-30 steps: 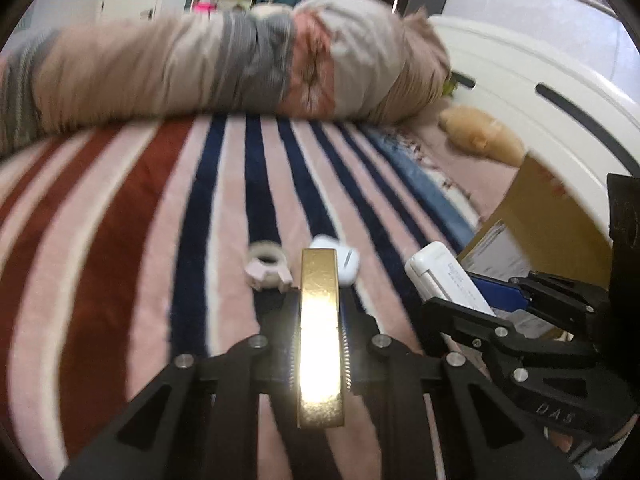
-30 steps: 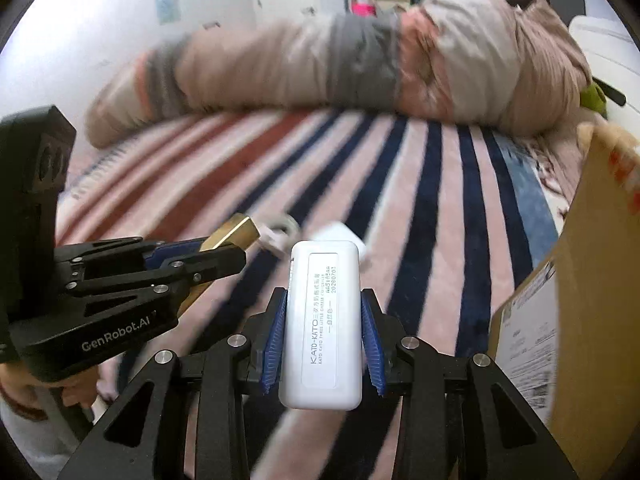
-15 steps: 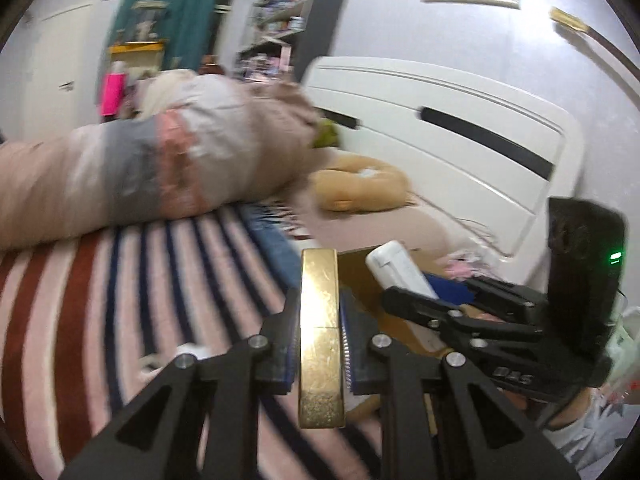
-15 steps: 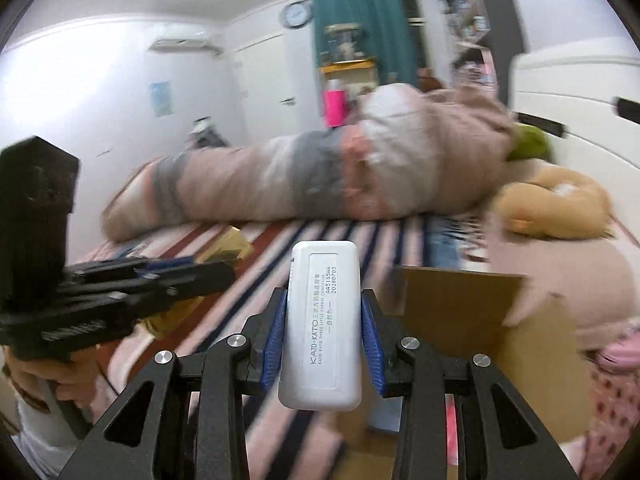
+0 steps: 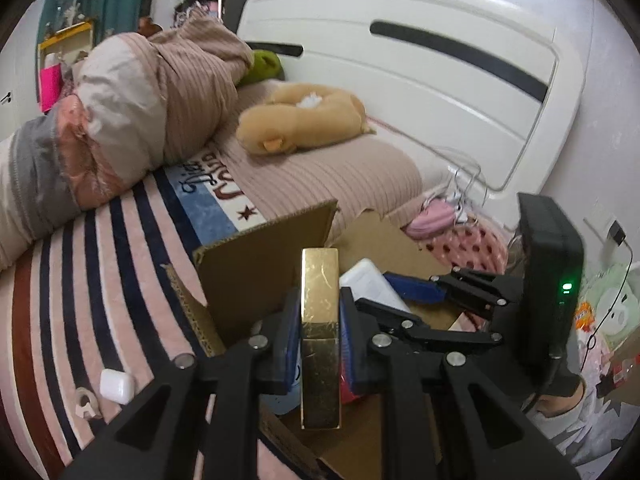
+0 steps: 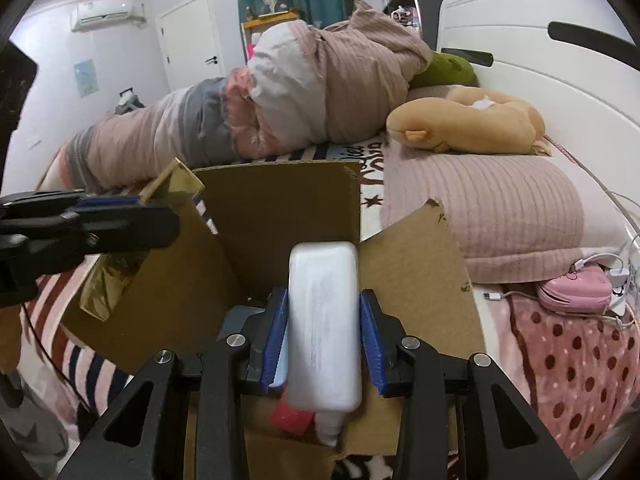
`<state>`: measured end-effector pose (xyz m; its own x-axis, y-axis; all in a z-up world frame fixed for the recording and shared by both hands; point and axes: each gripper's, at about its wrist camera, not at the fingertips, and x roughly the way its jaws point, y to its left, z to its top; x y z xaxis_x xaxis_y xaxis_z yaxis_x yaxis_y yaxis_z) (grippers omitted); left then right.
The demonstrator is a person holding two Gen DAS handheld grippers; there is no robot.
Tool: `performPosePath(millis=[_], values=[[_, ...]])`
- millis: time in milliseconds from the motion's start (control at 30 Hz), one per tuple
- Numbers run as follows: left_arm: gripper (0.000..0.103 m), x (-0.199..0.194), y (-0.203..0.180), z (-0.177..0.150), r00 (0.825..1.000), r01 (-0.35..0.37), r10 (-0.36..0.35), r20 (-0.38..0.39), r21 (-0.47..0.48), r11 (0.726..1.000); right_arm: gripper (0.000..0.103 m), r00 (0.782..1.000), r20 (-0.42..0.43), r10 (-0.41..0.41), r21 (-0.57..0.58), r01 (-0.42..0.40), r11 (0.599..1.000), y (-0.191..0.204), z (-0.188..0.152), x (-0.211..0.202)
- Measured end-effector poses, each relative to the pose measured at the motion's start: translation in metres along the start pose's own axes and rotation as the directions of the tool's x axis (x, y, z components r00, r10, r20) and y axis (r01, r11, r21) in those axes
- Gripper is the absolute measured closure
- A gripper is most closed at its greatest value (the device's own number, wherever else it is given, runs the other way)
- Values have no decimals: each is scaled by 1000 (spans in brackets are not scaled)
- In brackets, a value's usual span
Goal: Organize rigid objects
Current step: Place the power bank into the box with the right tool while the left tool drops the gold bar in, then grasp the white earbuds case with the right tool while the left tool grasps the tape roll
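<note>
Both grippers are loaded over the open cardboard box (image 6: 280,200) on the bed: left gripper (image 5: 320,344) w/ fingers clenched on a gold bar (image 5: 320,320), right gripper (image 6: 323,336) w/ blue-padded fingers (image 6: 276,340) clamped on a white case (image 6: 323,320). Back on the striped blanket (image 5: 80,280), a small white earbud case (image 5: 116,386) lies just beside a white ring piece (image 5: 86,402).

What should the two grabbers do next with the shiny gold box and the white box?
Probably lower a little and open. The left gripper holds the shiny gold box and the right gripper the white plastic box, both over the open brown cardboard box.
</note>
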<state>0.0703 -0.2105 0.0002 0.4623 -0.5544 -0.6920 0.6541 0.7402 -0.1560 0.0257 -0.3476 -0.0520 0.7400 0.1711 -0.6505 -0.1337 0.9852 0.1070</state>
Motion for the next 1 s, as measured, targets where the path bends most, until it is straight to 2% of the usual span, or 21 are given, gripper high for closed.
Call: performPosePath(millis=[233,367,533,600,667,833,1000], values=[[88,25,-2,4,998,-9,11,-57,26,1000,71,1000,15,16,17,-16,1000,-8,-2,1],[88,29,-1,5,998,-9,11,-62,28,1000,70,1000,14,20,8,-21,1000,-8,-4,1],[87,28,-1,5,998,-13,15,-65,26,1000,64,999,17,33,4,-33,999,-5,-4,-1],[78,23,2,3,998,-11,11,-58,12,1000,64,999,16,35,-3,-35,999,-1,-4,-2],[64,15,6,2,999,-11,11,-42,-2,1000,64,999,18,36,-9,-35,999,2,-4,-5],[51,-20,22,-3,1000,-22,23,11,-32,999,63,999,23,30,-31,-30,999,14,1,-13],[45,-63,57,-19,994,-73,79,68,-86,994,63,997,62,41,-61,-37,997,42,12,-27]])
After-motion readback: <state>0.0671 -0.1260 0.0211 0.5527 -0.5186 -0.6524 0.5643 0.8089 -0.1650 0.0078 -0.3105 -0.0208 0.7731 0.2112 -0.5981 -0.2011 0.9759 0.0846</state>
